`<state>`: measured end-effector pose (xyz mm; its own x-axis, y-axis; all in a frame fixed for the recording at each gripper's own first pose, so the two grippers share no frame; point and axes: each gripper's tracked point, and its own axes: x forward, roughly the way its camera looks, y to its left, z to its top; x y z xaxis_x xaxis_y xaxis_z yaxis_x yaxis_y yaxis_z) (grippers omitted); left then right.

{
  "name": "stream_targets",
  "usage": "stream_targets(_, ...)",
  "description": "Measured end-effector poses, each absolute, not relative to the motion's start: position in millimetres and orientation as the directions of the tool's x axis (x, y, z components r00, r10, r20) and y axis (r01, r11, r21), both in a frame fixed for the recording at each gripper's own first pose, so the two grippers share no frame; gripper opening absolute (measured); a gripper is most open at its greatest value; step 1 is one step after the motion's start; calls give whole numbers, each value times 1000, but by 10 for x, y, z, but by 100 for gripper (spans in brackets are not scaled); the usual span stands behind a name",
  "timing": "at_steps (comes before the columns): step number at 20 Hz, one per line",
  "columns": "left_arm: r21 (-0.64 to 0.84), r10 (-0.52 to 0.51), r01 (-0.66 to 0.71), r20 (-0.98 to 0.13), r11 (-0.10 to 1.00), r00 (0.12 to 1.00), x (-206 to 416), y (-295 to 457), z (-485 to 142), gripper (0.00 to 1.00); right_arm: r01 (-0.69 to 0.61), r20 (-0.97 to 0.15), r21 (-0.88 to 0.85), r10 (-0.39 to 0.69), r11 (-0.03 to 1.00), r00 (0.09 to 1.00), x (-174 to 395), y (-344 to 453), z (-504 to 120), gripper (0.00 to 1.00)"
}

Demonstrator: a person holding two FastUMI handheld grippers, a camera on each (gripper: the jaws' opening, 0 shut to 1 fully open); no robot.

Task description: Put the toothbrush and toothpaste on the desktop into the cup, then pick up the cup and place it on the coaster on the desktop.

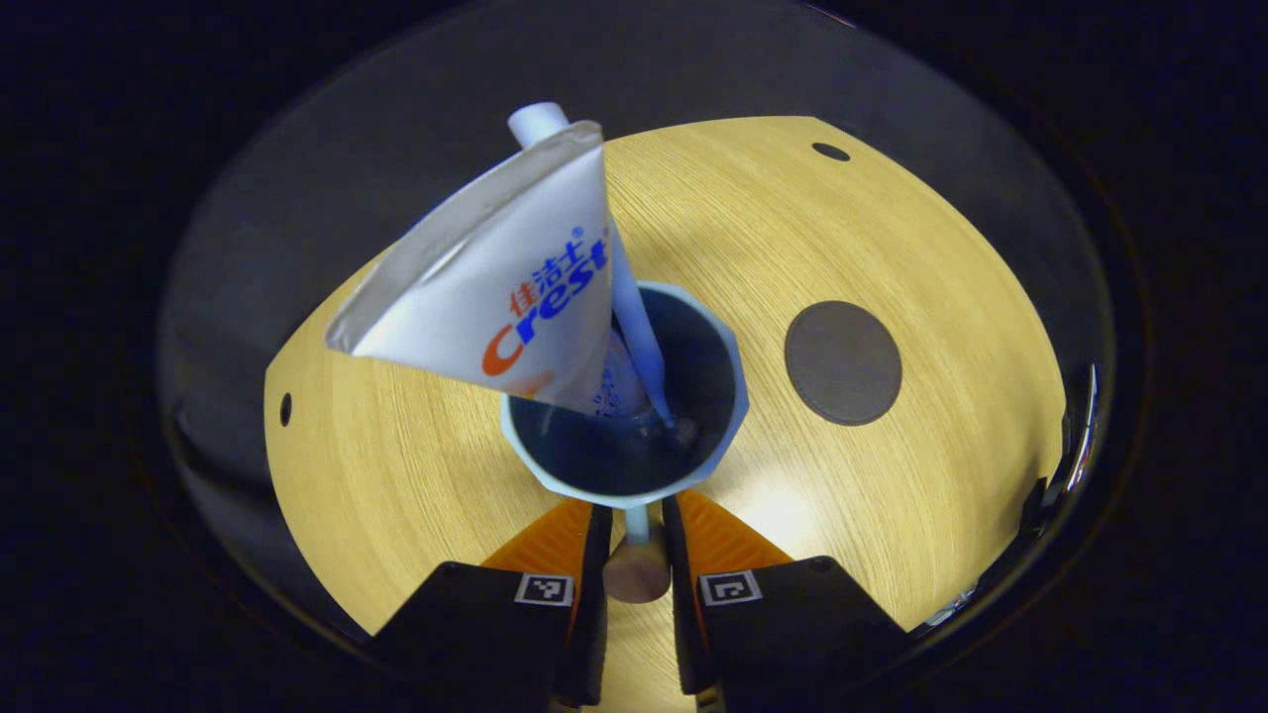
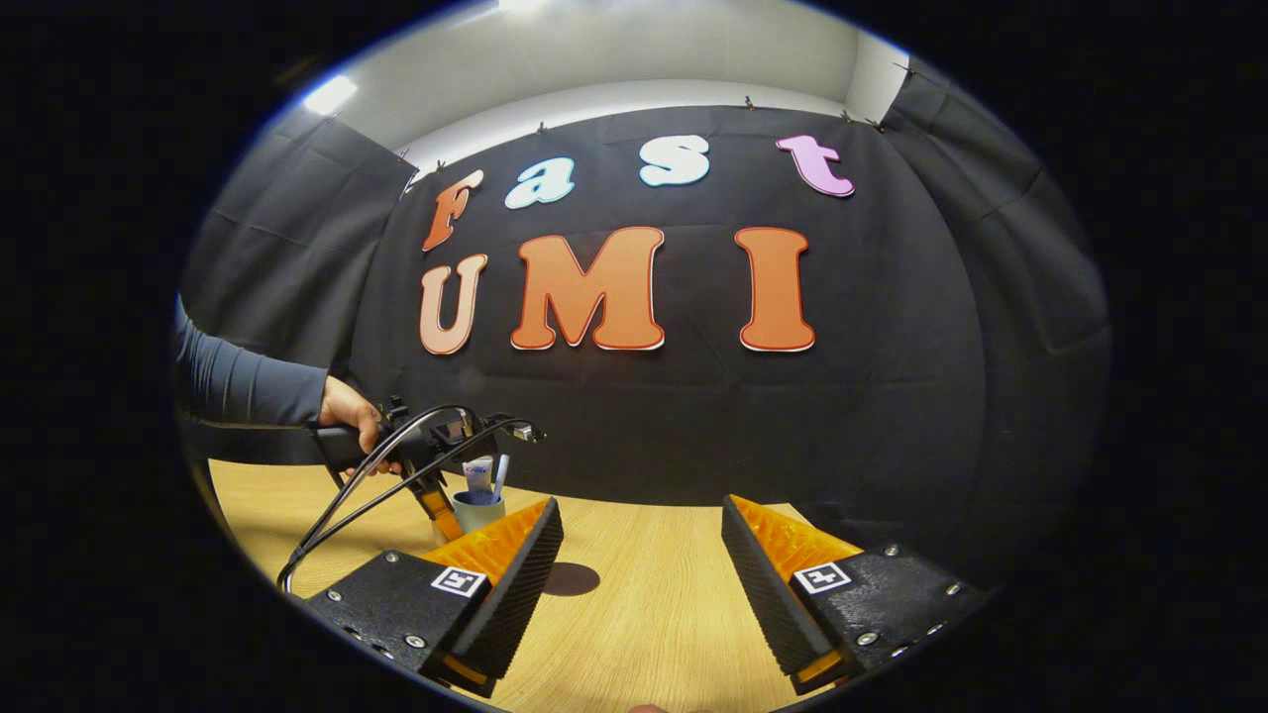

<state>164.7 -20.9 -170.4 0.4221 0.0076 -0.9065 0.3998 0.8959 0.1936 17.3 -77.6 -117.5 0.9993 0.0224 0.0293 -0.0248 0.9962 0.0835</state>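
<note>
A pale blue cup (image 1: 728,386) stands seen from above on the wooden desktop (image 1: 416,475). A white toothpaste tube (image 1: 495,277) and a light blue toothbrush (image 1: 634,317) lean inside it. My left gripper (image 1: 634,517) is shut on the cup's handle (image 1: 636,564), which sits between both fingers. A round dark coaster (image 1: 843,362) lies to the right of the cup, apart from it. In the right gripper view the cup (image 2: 477,512) is far left, held by the left gripper (image 2: 436,505), with the coaster (image 2: 570,579) nearer. My right gripper (image 2: 642,525) hangs open above the desktop, nothing between its fingers.
A person's hand (image 2: 349,408) and dark sleeve (image 2: 243,384) hold the left gripper, with black cables (image 2: 347,495) trailing down to the desktop. Small dark holes (image 1: 830,152) mark the desktop near its edges. The black cloth wall (image 2: 892,396) stands behind the desktop.
</note>
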Motion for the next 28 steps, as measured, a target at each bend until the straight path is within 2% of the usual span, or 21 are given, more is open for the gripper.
stream_targets(3,173,-16,396,-902,902,431,1600,-343,-1619,27,-28,32,85,26,996,999,156,-757,-1167,97)
stream_targets(4,167,-21,393,-901,904,432,1580,-385,-1592,28,-26,31,85,23,996,999,145,-764,-1166,100)
stream_targets(5,163,-25,387,-900,908,436,1563,-429,-1568,28,-27,32,85,24,996,999,141,-757,-1149,97)
stream_targets(6,159,-27,380,-898,911,440,1547,-472,-1539,27,-25,31,85,22,996,999,136,-765,-1146,100)
stream_targets(7,154,-30,375,-897,914,441,1521,-525,-1512,27,-22,32,85,20,996,999,116,-779,-1148,97)
stream_targets(10,137,-45,367,-893,920,447,1457,-724,-1415,29,-17,44,95,13,995,999,60,-829,-1095,97)
stream_targets(11,139,-48,368,-889,919,456,1449,-805,-1360,29,-13,47,100,9,995,999,51,-843,-1081,100)
stream_targets(14,159,-54,383,-871,910,488,1343,-793,-1119,27,4,58,100,-10,995,998,-8,-923,-1036,97)
stream_targets(15,164,-56,388,-867,907,496,1334,-1035,-1079,28,6,62,102,-12,995,998,-31,-929,-1022,97)
stream_targets(28,177,-112,508,-866,843,487,1333,-1302,-1213,28,95,52,70,-99,993,994,-399,-1314,-996,97)
